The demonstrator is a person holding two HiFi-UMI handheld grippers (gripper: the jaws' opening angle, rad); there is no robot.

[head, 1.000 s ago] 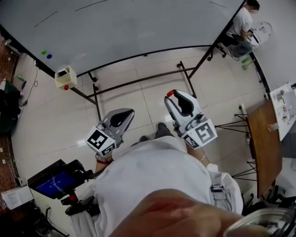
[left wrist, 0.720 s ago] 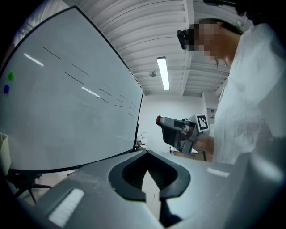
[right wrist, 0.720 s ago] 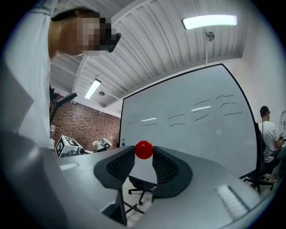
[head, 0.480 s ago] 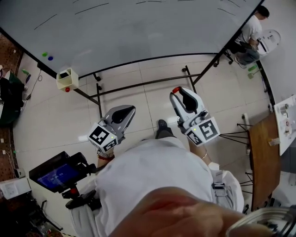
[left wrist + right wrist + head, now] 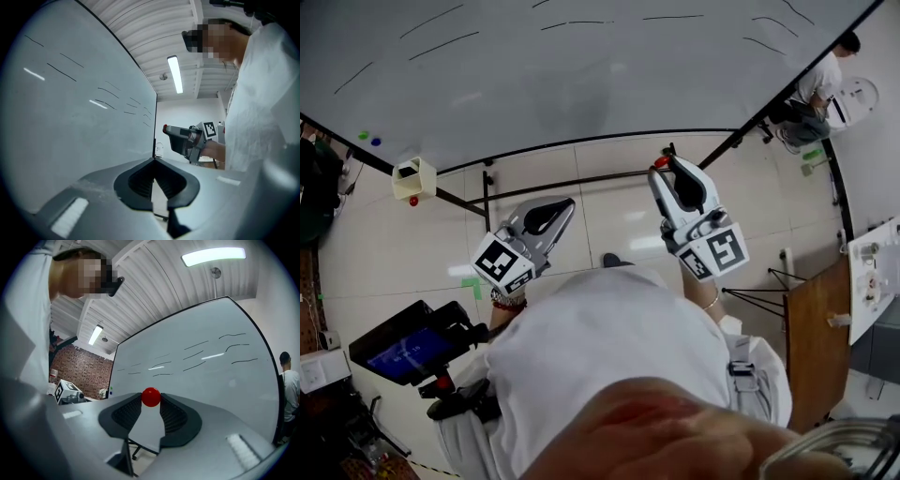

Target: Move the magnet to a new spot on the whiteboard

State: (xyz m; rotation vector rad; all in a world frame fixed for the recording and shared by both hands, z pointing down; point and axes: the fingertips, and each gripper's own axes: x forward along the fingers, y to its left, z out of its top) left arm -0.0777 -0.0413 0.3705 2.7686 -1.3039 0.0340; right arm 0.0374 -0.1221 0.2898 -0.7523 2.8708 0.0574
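A small red round magnet (image 5: 151,397) sits pinched between the tips of my right gripper (image 5: 664,165), which is shut on it and held up in front of the whiteboard (image 5: 581,66). The board is grey-white with several short black pen strokes near its top. In the head view the magnet (image 5: 660,161) shows as a red dot at the gripper's front end, close to the board's lower edge. My left gripper (image 5: 566,202) hangs lower and to the left, its jaws shut with nothing between them; in its own view the tips (image 5: 153,160) meet, and the right gripper (image 5: 180,138) shows beyond.
Green (image 5: 364,136) and blue (image 5: 376,142) magnets stick to the board's far left. A cream box (image 5: 410,178) hangs at the frame there. The board's black stand bars (image 5: 544,178) cross the tiled floor. A person (image 5: 825,75) sits at back right; a wooden table (image 5: 811,347) is to the right.
Both grippers have moved forward toward the whiteboard, the right one reaching the board's lower edge with the red magnet still in its tips. The board now fills more of the head view.
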